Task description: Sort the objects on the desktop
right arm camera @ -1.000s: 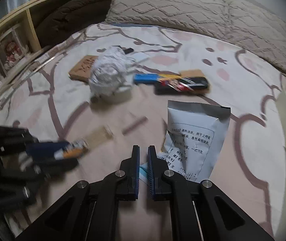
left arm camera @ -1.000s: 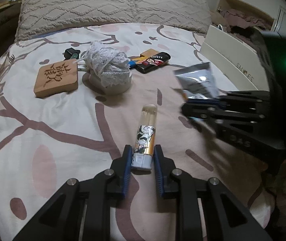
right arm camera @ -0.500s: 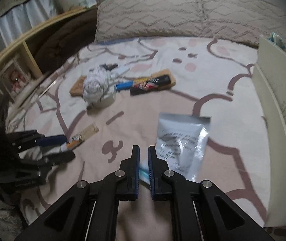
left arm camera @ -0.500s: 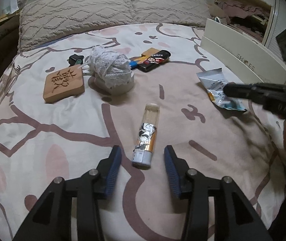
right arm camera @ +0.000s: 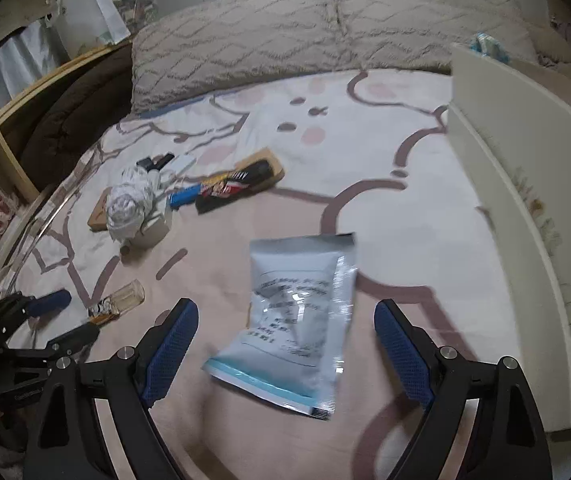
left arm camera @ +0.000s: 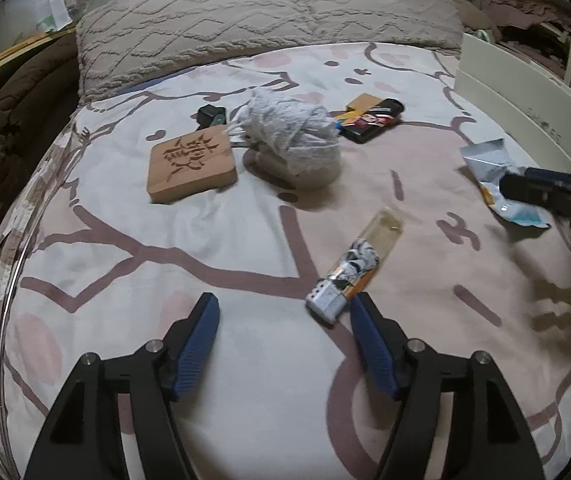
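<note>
My left gripper (left arm camera: 283, 334) has just been opening; a second ago its blue pads clamped the clear printed lighter with the silver cap (left arm camera: 355, 264), and now they stand apart with nothing pressed between them. The lighter lies loose on the pink-and-white patterned bed sheet (left arm camera: 165, 248), its cap just beside my right-hand pad, its clear end slanting away from me. My right gripper (right arm camera: 287, 344) has also just been opening: it was pinched on the lower edge of the white printed foil sachet (right arm camera: 299, 316), and its jaws are now spread wide. The sachet sits between them, free of both pads, its corner tilted and blurred. Both grippers point steeply down at the bed. Farther off lie the carved wooden block (left arm camera: 191, 164), the bundle of white string (left arm camera: 293, 136) and the black lighter (left arm camera: 373, 120), then the beige textured pillows (left arm camera: 265, 16).
</note>
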A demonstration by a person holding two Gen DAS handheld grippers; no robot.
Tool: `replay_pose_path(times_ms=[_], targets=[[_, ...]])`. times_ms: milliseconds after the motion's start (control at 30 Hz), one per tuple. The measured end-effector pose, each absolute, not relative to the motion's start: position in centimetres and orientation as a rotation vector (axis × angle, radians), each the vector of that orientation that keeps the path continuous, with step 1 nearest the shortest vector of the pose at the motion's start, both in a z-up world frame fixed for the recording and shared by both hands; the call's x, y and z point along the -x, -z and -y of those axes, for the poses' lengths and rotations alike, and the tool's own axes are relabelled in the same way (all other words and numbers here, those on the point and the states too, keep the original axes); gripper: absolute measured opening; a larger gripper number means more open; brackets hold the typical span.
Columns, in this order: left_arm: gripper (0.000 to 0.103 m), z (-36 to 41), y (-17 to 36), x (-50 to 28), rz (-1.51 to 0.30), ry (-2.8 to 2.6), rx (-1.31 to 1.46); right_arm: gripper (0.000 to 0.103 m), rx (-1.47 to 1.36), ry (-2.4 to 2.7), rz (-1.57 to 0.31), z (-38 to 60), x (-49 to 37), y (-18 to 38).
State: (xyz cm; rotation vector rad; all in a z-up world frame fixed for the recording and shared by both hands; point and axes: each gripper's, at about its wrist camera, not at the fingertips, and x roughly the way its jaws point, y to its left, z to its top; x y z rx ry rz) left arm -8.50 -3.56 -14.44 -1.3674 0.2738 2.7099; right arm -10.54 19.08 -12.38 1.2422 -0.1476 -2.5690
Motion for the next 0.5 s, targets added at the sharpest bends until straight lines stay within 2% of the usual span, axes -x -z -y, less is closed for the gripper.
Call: replay_pose_path(times_ms=[200,500], targets=[[0.069,4.6,14.5,9.3,-0.220,-2.745,1.402,0.090,-1.310,2.623,-0.064,-17.3,10.5,13.6],[0.069,5.6,14.3,10.2,-0.133,-2.764,1.416,0.090,-1.360,2.677,0.031,-21.1,10.0,13.7]])
